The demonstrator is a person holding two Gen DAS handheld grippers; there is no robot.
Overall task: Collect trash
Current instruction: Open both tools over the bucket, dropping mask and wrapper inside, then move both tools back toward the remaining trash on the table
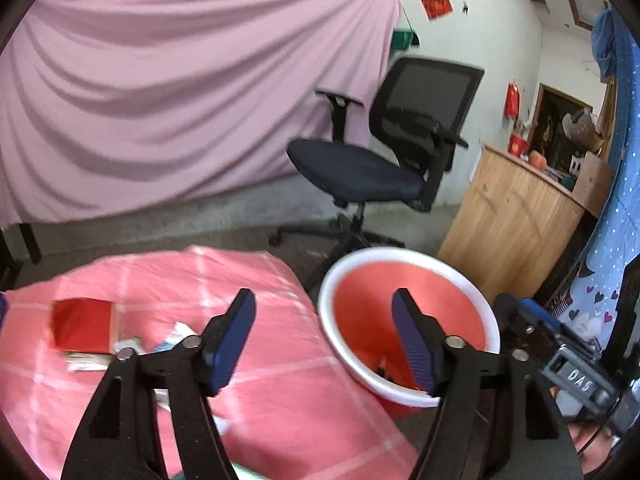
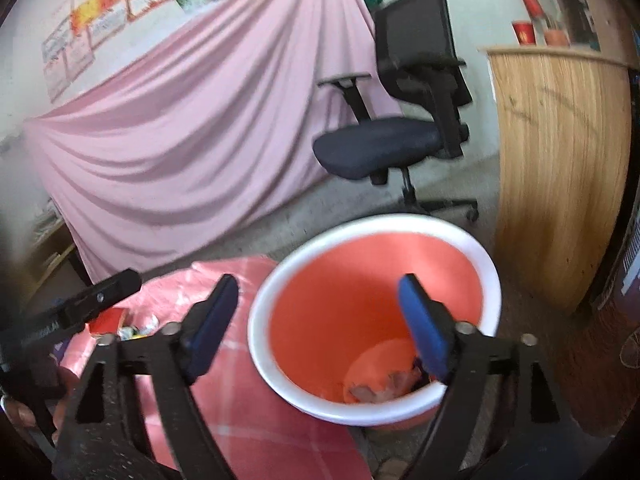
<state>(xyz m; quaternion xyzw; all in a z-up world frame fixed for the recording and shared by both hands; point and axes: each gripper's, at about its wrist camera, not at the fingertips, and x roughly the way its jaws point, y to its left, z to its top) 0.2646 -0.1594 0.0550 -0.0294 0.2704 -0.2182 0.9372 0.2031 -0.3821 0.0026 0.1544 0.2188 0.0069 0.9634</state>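
Both claws (image 1: 324, 336) (image 2: 318, 320) wide open, empty, w/ bin (image 2: 486, 256) beside chair (image 2: 384, 144)

black office chair (image 1: 384, 152) before pink draped sheet (image 1: 180, 92); wooden cabinet (image 1: 516, 220) right.

Low surface w/ pink checked cloth (image 1: 280, 360) carries the trash: red box (image 1: 82, 325) at far left, crumpled white wrappers (image 1: 132, 350) just beside it, touching. Grey concrete floor (image 1: 224, 216) carries the red bin w/ white rim (image 1: 408, 320) right next to cloth edge, office chair (image 1: 384, 160) behind it, wooden cabinet (image 1: 516, 216) to the right.
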